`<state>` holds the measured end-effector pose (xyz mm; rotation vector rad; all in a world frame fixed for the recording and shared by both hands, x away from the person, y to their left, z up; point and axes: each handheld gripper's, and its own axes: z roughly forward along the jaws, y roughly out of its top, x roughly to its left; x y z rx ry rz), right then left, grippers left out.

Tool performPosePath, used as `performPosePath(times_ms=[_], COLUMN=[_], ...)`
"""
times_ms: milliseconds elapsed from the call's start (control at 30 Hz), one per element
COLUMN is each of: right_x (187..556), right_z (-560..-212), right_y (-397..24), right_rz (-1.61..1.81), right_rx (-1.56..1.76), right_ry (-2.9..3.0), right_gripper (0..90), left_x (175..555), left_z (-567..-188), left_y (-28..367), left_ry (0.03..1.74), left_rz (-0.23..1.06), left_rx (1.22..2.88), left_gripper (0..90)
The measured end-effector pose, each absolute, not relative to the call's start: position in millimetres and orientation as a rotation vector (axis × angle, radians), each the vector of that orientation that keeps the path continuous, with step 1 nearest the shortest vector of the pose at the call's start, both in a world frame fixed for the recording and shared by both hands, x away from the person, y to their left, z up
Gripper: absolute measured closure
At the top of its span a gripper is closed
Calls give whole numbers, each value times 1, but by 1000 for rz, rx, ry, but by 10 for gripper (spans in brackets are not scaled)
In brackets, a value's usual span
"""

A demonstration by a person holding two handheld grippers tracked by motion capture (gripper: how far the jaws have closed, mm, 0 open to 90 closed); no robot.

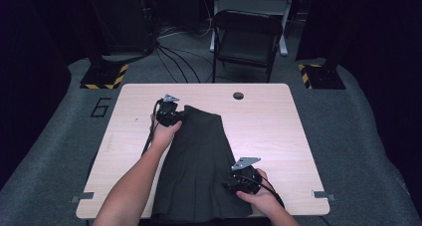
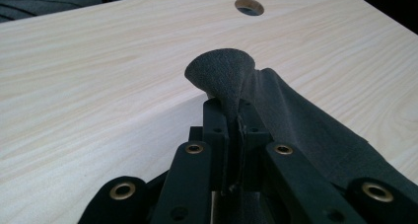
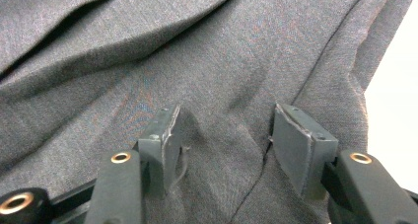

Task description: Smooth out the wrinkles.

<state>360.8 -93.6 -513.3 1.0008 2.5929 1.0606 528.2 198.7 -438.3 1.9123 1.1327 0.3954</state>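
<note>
My left tongs [image 1: 175,117] clamped tight on top corner of dark grey garment [image 1: 199,161], far-left part of cloth; pinched fold sticks up past jaw tips in left gripper view [image 2: 224,78]. Garment lies spread along middle of light wood desk [image 1: 268,116], lower hem at near edge. My right tongs [image 1: 234,182] rest at garment's right edge near bottom, jaws standing apart, pads [image 3: 162,147] on cloth, fabric between them unpinched. Cable hole [image 1: 238,95] at desk's far side.
</note>
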Motion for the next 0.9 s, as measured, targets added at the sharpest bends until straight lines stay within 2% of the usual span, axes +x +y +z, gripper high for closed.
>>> performPosePath(times_ms=[633, 900], right_x=[363, 356], right_z=[-494, -476], right_y=[-98, -78], right_rz=[1140, 1250], right_rx=[1056, 946], right_ry=[2508, 2511], right_gripper=[431, 408], left_x=[539, 540], left_z=[-405, -388], left_y=[193, 186], left_ry=[1099, 1047], left_rz=[440, 469], left_rx=[1908, 1936], left_gripper=[854, 853])
